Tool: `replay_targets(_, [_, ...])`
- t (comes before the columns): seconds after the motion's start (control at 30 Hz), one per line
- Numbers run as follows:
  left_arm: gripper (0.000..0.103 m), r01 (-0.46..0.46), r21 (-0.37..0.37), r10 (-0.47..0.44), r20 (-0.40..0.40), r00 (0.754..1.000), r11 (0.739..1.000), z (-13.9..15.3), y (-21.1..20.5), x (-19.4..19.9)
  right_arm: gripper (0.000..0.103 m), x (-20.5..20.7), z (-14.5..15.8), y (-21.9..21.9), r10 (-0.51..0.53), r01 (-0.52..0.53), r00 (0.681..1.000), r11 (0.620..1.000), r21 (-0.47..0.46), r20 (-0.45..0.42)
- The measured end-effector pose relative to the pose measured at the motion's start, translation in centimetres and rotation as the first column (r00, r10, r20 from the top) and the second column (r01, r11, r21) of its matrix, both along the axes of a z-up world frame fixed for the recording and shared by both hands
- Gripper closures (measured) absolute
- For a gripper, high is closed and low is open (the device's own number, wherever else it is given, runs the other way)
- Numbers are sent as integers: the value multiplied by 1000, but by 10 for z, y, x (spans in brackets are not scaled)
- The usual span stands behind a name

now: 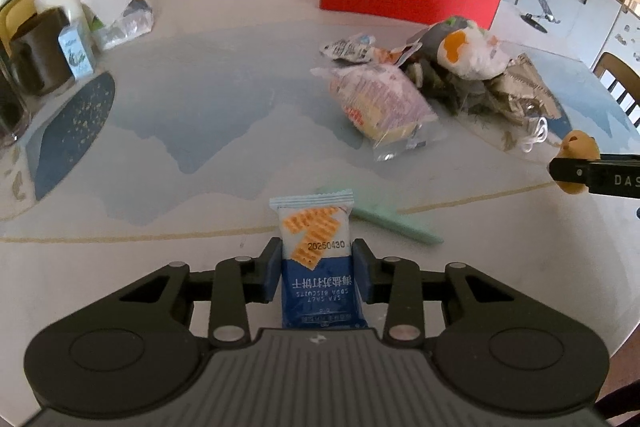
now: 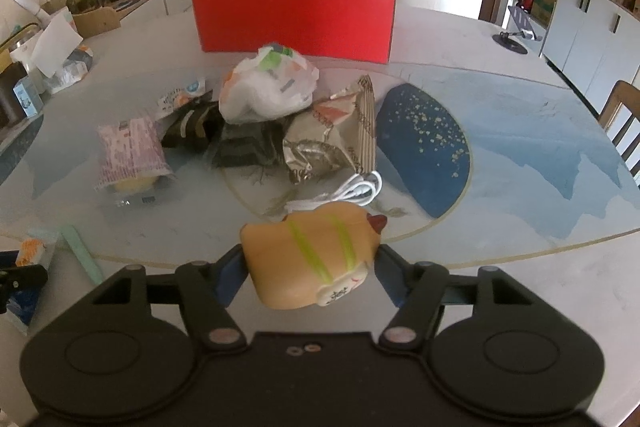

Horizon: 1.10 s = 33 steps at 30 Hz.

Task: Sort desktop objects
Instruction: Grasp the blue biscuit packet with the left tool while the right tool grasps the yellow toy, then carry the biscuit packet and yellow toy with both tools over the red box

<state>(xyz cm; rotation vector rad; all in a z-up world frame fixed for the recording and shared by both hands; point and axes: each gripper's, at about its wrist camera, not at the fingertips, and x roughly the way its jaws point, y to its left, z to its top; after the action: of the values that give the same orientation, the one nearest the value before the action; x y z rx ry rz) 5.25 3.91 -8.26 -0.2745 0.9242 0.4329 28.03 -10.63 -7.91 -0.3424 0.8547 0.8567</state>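
Both loads are gripped: my left gripper (image 1: pixel 316 269) pinches the blue-and-white soda biscuit packet (image 1: pixel 316 259), my right gripper (image 2: pixel 310 267) the tan squishy duck toy (image 2: pixel 310 259), so next I carry them over the snack pile into the open red cardboard box (image 2: pixel 294 21).

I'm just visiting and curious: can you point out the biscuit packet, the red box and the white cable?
biscuit packet (image 1: pixel 314 227), left wrist view, on its cracker picture.
red box (image 2: pixel 294 21), right wrist view, on its front wall.
white cable (image 2: pixel 352 191), right wrist view, on its coiled loops.
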Motion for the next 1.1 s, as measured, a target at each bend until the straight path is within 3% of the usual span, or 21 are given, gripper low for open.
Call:
replay_targets(0.37, [67, -13, 73, 8, 72, 997, 997, 39, 4, 16, 35, -2, 27, 0, 26, -27, 1000, 999, 47, 7])
replay_targets(0.4, [67, -58, 77, 52, 82, 995, 995, 43, 6, 19, 35, -2, 31, 1, 35, -35, 999, 998, 49, 18])
replay_targets(0.67, [67, -24, 146, 8, 109, 994, 989, 69, 6, 40, 35, 5, 61, 9, 42, -47, 998, 996, 81, 54])
replay_targets(0.7, [67, -71, 162, 53, 111, 992, 984, 72, 5, 42, 35, 6, 64, 10, 42, -46, 998, 995, 85, 56])
replay_targets(1.1, [67, -76, 202, 44, 161, 986, 976, 103, 15, 79, 35, 37, 95, 25, 38, -46, 997, 992, 114, 70])
